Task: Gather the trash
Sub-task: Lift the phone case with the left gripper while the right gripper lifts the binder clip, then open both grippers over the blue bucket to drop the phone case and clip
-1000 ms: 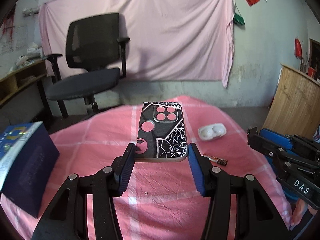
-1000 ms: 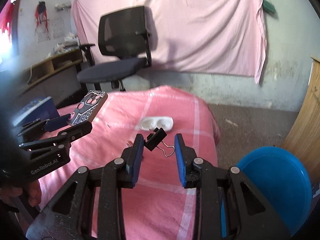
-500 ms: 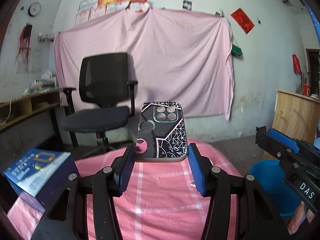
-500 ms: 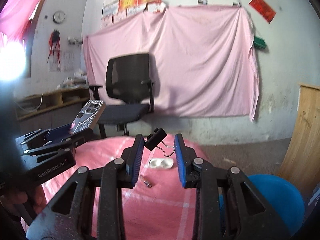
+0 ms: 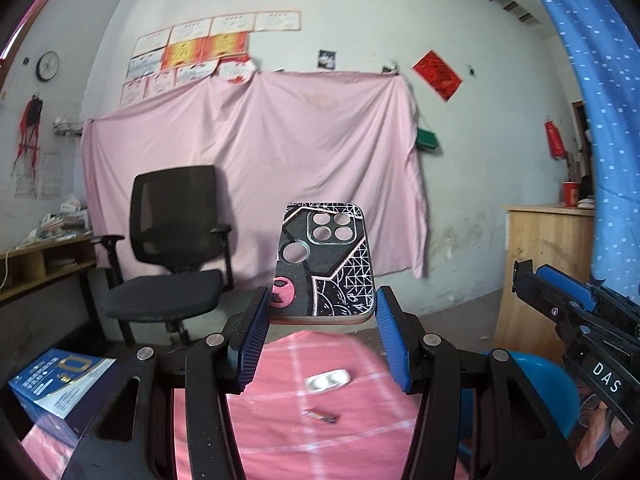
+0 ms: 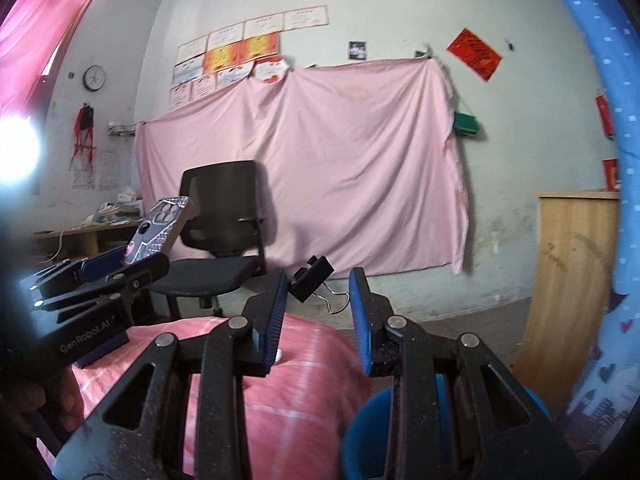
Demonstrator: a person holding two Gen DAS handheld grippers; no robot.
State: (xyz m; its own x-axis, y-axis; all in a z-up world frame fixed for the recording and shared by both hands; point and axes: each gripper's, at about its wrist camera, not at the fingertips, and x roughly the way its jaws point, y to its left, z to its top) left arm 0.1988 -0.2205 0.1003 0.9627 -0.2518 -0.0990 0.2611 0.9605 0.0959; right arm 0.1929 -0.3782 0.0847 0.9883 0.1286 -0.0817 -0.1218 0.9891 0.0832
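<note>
Carry step, by the look of it: both pickups done, nothing dropped yet. Left hand-held gripper [image 5: 320,316] pinches a phone case [image 5: 324,264] by its near end, case sticking forward and up, well above the surface [image 5: 280,432]. Right hand-held gripper [image 6: 318,300] has a binder clip [image 6: 312,278] between its pads; clip body touches the left pad, wire handle reaches toward the right one, so grip looks light, w/ a real slip risk.

Next move, as I judge it: swing both over the blue bin [image 5: 532,380], low at right beside the surface, then spread the jaws to drop. Right one is nearer; bin rim shows just under it in the right wrist view. Keep the two tools apart on the way.

Left on the surface: a small white case [image 5: 327,380] and a small dark stick-like item [image 5: 320,415], prob. next pickups. A blue box [image 5: 52,384] sits at the left edge.

Surface is covered in pink checked cloth. Room: black office chair [image 5: 172,248] behind, pink sheet [image 5: 260,176] hung on a pale wall, papers and a clock above, wood shelf at left, wood cabinet [image 5: 548,272] at right.
</note>
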